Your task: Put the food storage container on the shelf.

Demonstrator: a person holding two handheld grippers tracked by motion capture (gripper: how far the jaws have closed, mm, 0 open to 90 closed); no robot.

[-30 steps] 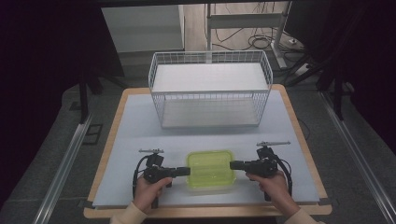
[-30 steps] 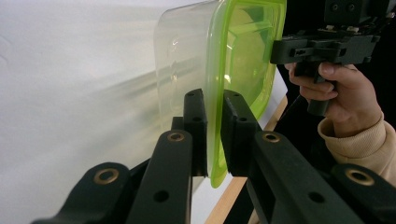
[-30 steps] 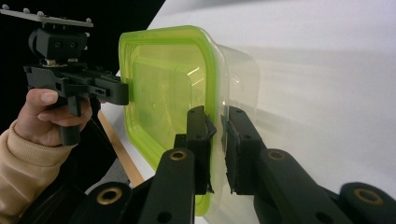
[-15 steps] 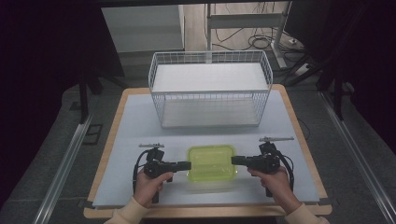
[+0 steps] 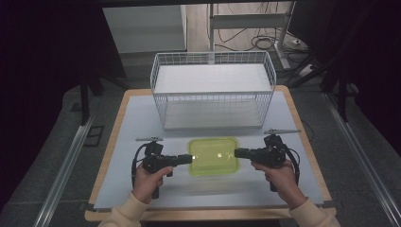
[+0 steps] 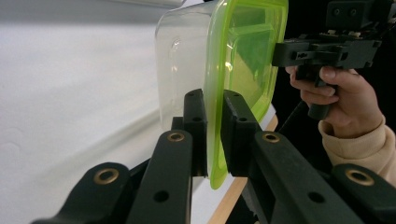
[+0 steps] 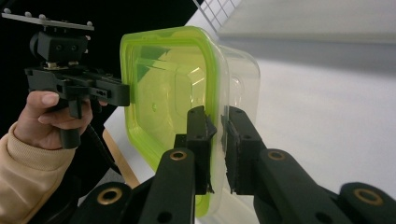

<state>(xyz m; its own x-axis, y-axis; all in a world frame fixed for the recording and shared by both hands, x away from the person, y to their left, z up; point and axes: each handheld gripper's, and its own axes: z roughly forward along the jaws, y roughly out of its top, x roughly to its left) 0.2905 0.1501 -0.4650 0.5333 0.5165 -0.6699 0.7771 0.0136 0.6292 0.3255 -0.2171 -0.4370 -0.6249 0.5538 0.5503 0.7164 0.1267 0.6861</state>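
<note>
A clear plastic container with a lime-green lid hangs a little above the table, level, between both grippers. My left gripper is shut on the left rim of the lid. My right gripper is shut on the right rim. In the left gripper view the jaws pinch the green rim of the container, with the right gripper at the far edge. In the right gripper view the jaws clamp the rim of the container, and the left gripper grips the opposite side.
A white wire basket with a shelf stands at the back of the table, its open front facing me. The pale grey mat has a wooden border. Metal rails run along the floor on both sides.
Both grippers have risen together with the container, which now hangs higher over the mat. The grips on the two rims are unchanged.
</note>
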